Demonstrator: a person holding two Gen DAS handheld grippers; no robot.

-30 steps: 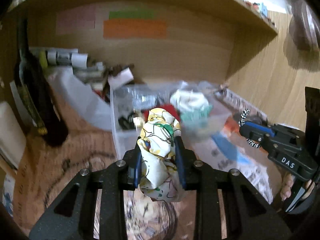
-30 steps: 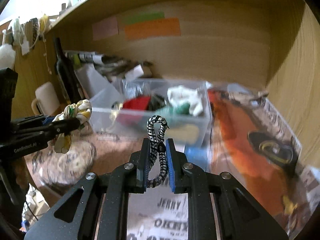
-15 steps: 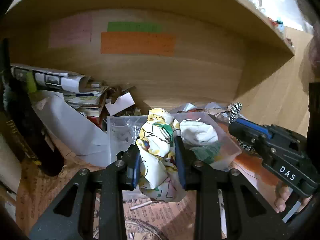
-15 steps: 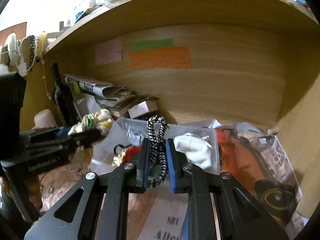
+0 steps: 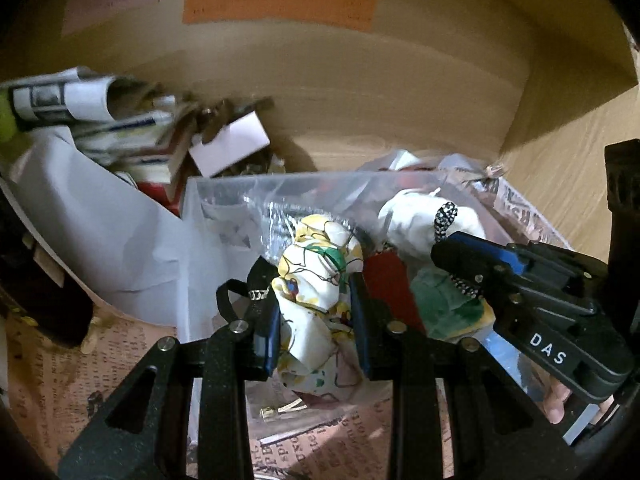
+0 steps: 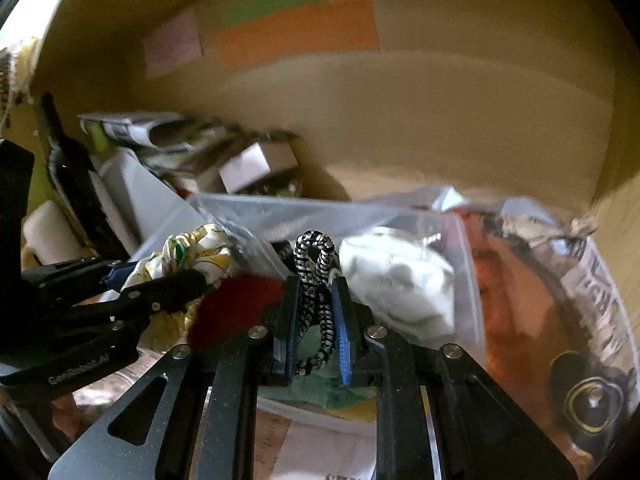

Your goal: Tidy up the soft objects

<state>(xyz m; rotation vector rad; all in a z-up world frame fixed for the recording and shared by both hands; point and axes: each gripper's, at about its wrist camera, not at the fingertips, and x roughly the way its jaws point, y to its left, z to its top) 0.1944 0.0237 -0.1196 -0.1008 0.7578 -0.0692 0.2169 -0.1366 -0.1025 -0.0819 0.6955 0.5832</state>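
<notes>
My left gripper (image 5: 316, 312) is shut on a white and yellow patterned scrunchie (image 5: 316, 276) and holds it over the clear plastic bin (image 5: 224, 186). My right gripper (image 6: 314, 312) is shut on a black-and-white braided hair tie (image 6: 314, 264), also above the bin (image 6: 256, 204). The bin holds a white cloth (image 6: 396, 276), a red piece (image 6: 236, 300) and a green cloth (image 5: 444, 308). The right gripper shows in the left wrist view (image 5: 456, 248), the left gripper in the right wrist view (image 6: 188, 276).
A dark bottle (image 6: 76, 184), rolled papers (image 5: 68, 96) and a small white box (image 5: 230, 144) crowd the shelf's back left. A white sheet (image 5: 100, 240) leans left of the bin. Newspaper (image 5: 52, 364) lines the shelf. The wooden back wall carries coloured notes (image 6: 296, 32).
Both grippers have moved forward and down over the bin, still holding their items. The bin's contents now lie directly under the fingers.
</notes>
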